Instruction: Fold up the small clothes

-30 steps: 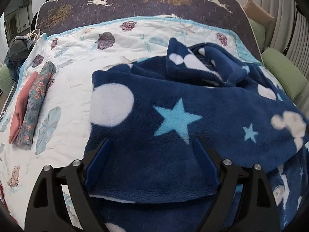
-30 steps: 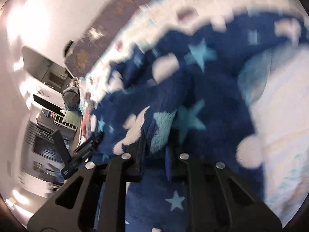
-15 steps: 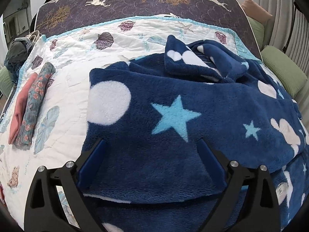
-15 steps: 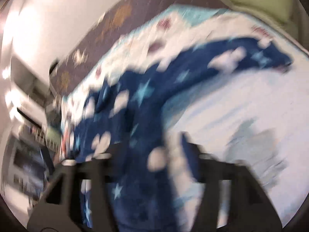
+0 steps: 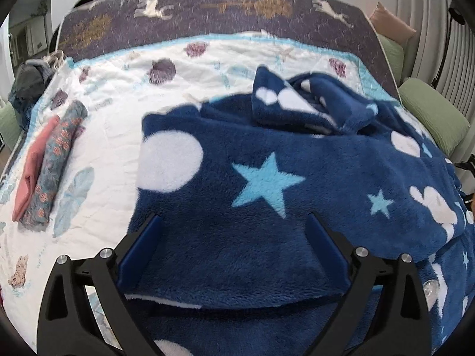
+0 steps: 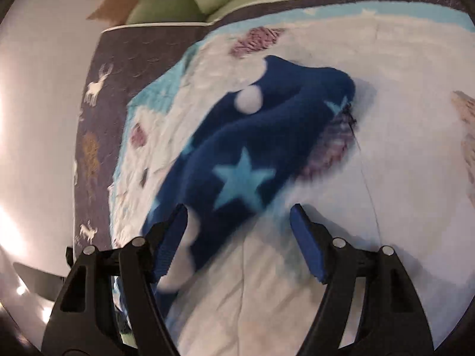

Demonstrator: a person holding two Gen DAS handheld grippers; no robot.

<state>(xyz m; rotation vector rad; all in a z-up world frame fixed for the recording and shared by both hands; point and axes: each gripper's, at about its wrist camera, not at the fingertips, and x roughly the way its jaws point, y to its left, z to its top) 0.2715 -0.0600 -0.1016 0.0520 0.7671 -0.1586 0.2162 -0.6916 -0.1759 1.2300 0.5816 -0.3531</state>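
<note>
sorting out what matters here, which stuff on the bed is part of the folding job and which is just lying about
Part of the job:
- blue star fleece garment
- folded pink and floral clothes

Just lying about:
- white patterned quilt
- green cushions
- dark clothes pile at the bed's far corner

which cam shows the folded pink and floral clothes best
The left wrist view. The folded pink and floral clothes lie side by side at the bed's left edge on the white quilt, unobstructed. The right wrist view does not show them at all.
</note>
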